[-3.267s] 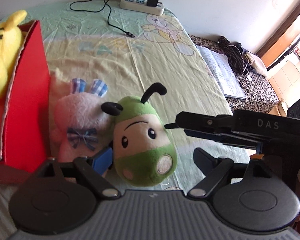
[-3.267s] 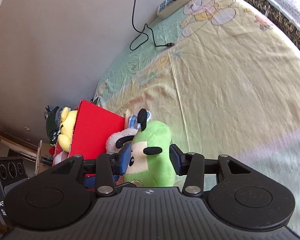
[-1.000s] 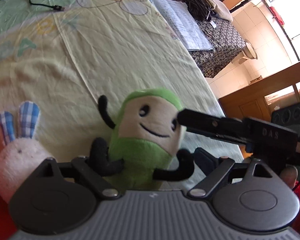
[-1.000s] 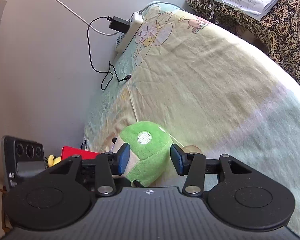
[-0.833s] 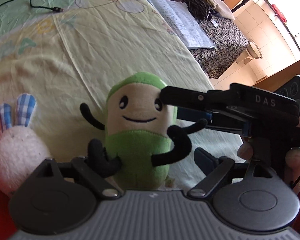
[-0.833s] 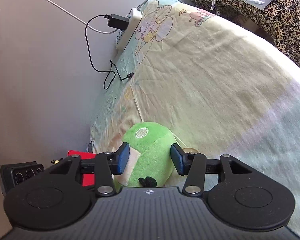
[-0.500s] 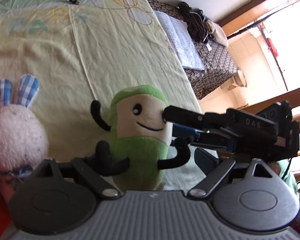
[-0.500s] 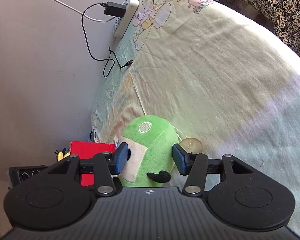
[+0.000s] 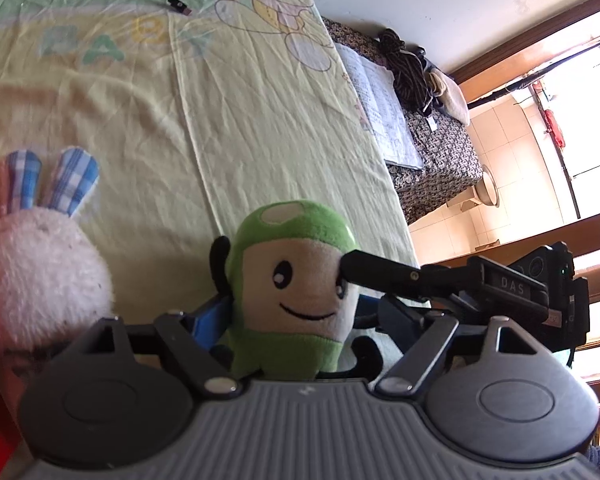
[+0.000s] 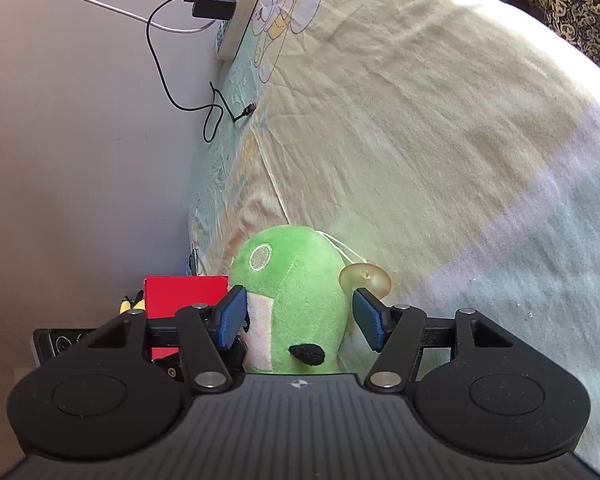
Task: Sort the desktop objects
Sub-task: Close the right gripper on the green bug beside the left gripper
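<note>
Looking along the left gripper [image 9: 296, 320], the green plush toy [image 9: 296, 280] stands upright between its two fingers with its smiling face turned back toward the camera; one blue pad shows just beside the toy's flank, the other finger is hidden behind the toy and the second tool, so whether these jaws are pressing the plush cannot be told from here. A finger of the right gripper [image 9: 384, 270] reaches in from the side and touches the toy's face beside one eye. Off to the other side of the jaws sits a white bunny plush [image 9: 40, 268] with checked blue ears, near the green toy but apart from it, on the yellow sheet [image 9: 260, 120]. Seen from the right wrist, the right gripper [image 10: 300, 320] straddles the same green plush toy [image 10: 292, 288] from the side: one blue pad lies against its cream face, while the other stands clear of the green back with a gap showing, so the jaws look parted rather than clamped. Past the touching pad a red box [image 10: 180, 292] stands, probably the sorting bin. A suction cup [image 10: 366, 278] on a string hangs ahead of the free pad. For a sound handover, I judge one gripper should squeeze firmly across the body, not the limbs, before the other lets go, keeping the string clear.
</note>
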The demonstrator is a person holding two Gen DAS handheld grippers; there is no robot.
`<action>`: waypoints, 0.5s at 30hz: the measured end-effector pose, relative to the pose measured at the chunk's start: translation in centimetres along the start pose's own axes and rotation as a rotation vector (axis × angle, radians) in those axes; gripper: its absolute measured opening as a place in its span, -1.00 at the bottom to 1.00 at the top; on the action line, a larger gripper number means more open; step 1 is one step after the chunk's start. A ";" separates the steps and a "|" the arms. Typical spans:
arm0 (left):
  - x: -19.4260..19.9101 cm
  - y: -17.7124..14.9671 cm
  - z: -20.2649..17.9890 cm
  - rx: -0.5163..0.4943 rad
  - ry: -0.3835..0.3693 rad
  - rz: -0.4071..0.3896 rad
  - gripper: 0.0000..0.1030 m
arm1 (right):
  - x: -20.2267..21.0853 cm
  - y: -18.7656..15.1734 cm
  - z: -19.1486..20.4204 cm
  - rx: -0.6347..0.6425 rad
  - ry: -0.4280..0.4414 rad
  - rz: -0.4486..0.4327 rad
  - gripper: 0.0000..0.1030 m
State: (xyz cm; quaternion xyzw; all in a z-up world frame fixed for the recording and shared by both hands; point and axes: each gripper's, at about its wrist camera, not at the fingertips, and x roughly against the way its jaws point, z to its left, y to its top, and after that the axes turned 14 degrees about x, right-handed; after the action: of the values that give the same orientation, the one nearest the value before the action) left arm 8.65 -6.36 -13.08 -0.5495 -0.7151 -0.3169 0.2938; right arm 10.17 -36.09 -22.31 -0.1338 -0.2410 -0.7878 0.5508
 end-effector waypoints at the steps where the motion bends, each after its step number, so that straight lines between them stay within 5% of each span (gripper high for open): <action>1: -0.1 -0.2 0.0 -0.005 0.009 -0.004 0.58 | -0.3 0.0 0.1 0.004 0.004 0.003 0.29; 6: -0.2 -0.5 -0.2 -0.030 0.062 -0.026 0.38 | -1.0 0.2 1.2 0.042 0.008 0.016 0.11; 15: 2.0 -2.0 -1.4 -0.071 0.064 -0.066 0.36 | 0.5 0.1 3.6 0.121 0.010 0.029 0.08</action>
State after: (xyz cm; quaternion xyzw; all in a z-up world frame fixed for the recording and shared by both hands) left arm 6.40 -6.63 -10.94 -0.5252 -0.7114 -0.3689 0.2864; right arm 9.92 -34.63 -19.01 -0.0997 -0.2837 -0.7644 0.5703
